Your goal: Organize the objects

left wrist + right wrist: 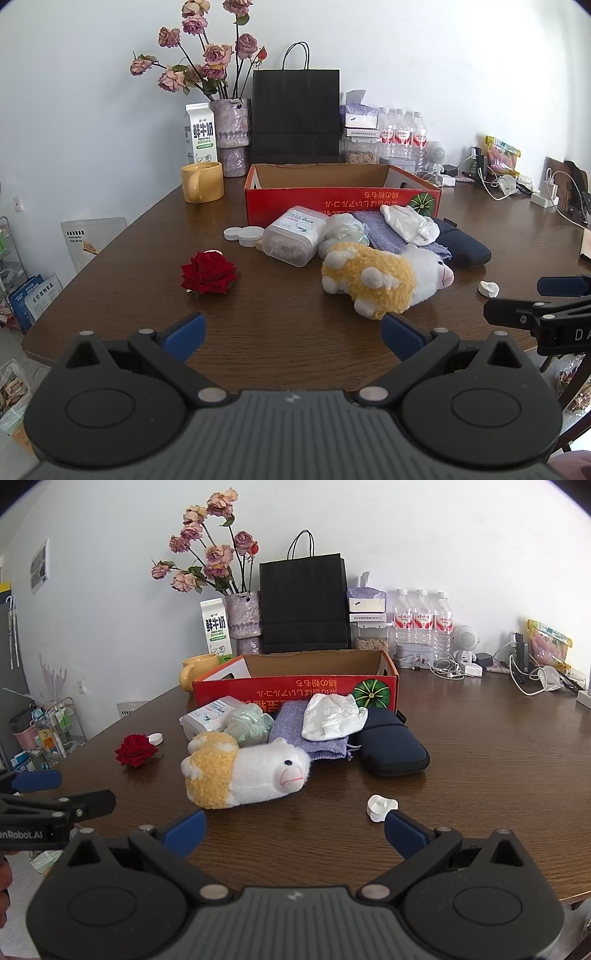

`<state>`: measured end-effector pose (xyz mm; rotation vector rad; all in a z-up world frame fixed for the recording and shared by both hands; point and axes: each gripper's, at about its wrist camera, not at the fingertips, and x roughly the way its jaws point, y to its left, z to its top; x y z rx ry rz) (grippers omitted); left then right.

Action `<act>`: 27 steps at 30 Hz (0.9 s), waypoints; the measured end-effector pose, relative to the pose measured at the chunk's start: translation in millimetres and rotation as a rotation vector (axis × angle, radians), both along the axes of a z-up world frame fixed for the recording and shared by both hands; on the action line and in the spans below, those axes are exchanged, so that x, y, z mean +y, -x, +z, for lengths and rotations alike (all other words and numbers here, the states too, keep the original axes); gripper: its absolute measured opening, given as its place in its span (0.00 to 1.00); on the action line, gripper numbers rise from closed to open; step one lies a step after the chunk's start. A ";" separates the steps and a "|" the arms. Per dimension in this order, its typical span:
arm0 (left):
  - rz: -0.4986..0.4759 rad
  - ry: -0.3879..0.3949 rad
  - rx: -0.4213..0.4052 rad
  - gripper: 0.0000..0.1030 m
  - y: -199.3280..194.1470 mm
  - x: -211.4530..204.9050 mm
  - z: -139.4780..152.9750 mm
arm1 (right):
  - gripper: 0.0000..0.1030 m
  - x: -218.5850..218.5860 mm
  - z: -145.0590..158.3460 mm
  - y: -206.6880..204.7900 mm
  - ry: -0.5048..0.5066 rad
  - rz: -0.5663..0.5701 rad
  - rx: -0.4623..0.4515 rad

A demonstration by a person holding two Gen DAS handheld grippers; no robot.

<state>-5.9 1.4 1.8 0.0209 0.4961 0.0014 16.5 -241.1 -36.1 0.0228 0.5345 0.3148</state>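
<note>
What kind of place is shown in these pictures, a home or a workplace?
Probably a home, at a dining or work table. A vase of dried roses, a milk carton, bottled water and chargers along the wall suggest it.

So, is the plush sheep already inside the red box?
No, the plush sheep lies on the table in front of the red box, whose visible interior looks empty.

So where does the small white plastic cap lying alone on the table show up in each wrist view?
Left wrist: small white plastic cap at right, past the plush.
Right wrist: low, right of centre, by the right fingertip.
Shared landmark: yellow-and-white plush sheep.
</note>
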 end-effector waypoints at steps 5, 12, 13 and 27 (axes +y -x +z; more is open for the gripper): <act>0.000 -0.001 0.000 1.00 -0.1 -0.1 0.0 | 1.00 -0.3 -0.1 -0.1 0.000 0.001 0.000; -0.001 -0.001 0.000 1.00 0.0 0.2 0.1 | 1.00 -0.3 -0.4 -0.3 0.000 0.000 -0.001; -0.001 -0.001 0.000 1.00 0.0 0.2 -0.1 | 1.00 -0.4 -0.4 -0.5 0.000 0.001 0.000; 0.000 0.001 -0.002 1.00 0.4 1.3 1.5 | 1.00 2.4 1.4 1.1 0.002 0.004 -0.001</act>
